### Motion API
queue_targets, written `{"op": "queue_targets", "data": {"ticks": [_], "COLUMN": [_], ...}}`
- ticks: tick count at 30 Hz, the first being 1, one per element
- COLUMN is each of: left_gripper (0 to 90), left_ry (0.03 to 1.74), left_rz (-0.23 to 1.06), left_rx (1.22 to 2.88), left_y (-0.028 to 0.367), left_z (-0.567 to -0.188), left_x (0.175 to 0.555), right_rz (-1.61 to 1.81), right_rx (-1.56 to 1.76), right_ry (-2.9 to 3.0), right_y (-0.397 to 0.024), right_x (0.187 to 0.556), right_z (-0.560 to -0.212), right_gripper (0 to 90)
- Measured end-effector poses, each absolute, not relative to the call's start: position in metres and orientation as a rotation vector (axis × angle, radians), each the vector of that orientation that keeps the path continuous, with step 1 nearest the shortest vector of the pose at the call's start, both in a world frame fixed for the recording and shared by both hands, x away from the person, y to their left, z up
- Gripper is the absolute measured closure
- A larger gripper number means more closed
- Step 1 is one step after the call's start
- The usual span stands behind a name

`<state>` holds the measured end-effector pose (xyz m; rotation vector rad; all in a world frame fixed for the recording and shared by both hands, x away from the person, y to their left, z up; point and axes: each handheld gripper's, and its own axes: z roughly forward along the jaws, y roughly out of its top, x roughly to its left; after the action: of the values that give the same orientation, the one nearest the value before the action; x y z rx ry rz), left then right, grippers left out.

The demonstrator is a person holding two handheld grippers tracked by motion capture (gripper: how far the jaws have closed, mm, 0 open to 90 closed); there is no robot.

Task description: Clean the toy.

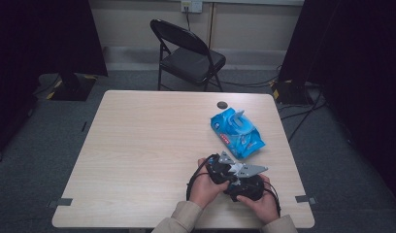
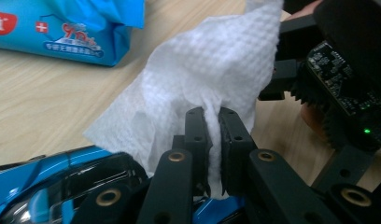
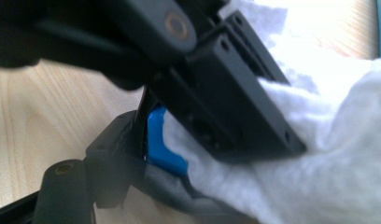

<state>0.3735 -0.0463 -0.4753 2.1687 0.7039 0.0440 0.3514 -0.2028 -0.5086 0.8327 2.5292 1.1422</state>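
A pale wood-grain rectangular worktop [image 1: 138, 155] is seen in the high view, with a black folding metal chair [image 1: 189, 53] standing beyond its far edge. A blue plastic pack of wet wipes [image 1: 236, 132] lies on the worktop just beyond the two tools, its flap raised; in the left gripper view the same pack [image 2: 72, 28] is seen ahead of the jaws and to their left. A small dark round object [image 1: 222, 104] rests on the worktop beyond the pack, near the far edge.

Both tools are held close together above the near right part of the worktop. A glossy blue toy car with dark windows [image 2: 62, 186] is located directly beneath the left tool [image 2: 212, 116], at the bottom of its view. A blue part [image 3: 160, 140] is seen between the jaws of the right tool [image 3: 146, 158], which stand wide apart; whether the pads press on it cannot be told.

A white embossed paper wipe [image 2: 212, 65] is clamped between the closed jaws of the left tool and fans out ahead of them. In the right gripper view the wipe [image 3: 328, 154] is seen draped over the blue part, just beside the left tool's jaws.
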Motion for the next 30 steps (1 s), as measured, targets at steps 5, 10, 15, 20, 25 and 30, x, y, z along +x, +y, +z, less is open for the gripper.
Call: {"op": "queue_targets", "data": {"ticks": [5, 10, 15, 20, 25, 30], "left_gripper": [83.9, 84.1, 84.3, 84.3, 84.3, 84.2], "left_ry": [0.683, 0.673, 0.659, 0.691, 0.708, 0.732], "left_rz": [0.083, 0.091, 0.114, 0.114, 0.118, 0.104], "left_rx": [2.185, 2.187, 2.201, 2.172, 2.171, 2.149], "left_y": [-0.049, -0.049, -0.051, -0.049, -0.047, -0.042], "left_z": [-0.476, -0.477, -0.476, -0.478, -0.478, -0.479], "left_x": [0.372, 0.371, 0.371, 0.373, 0.376, 0.381], "right_rz": [1.142, 1.142, 1.143, 1.143, 1.143, 1.143], "right_rx": [0.834, 0.834, 0.834, 0.834, 0.832, 0.831], "right_ry": [2.529, 2.529, 2.529, 2.529, 2.529, 2.53], "right_y": [-0.203, -0.203, -0.203, -0.203, -0.203, -0.203], "right_x": [0.351, 0.351, 0.351, 0.351, 0.351, 0.351], "right_z": [-0.509, -0.509, -0.509, -0.509, -0.509, -0.509], "right_gripper": [24.6, 24.6, 24.6, 24.6, 24.7, 24.7]}}
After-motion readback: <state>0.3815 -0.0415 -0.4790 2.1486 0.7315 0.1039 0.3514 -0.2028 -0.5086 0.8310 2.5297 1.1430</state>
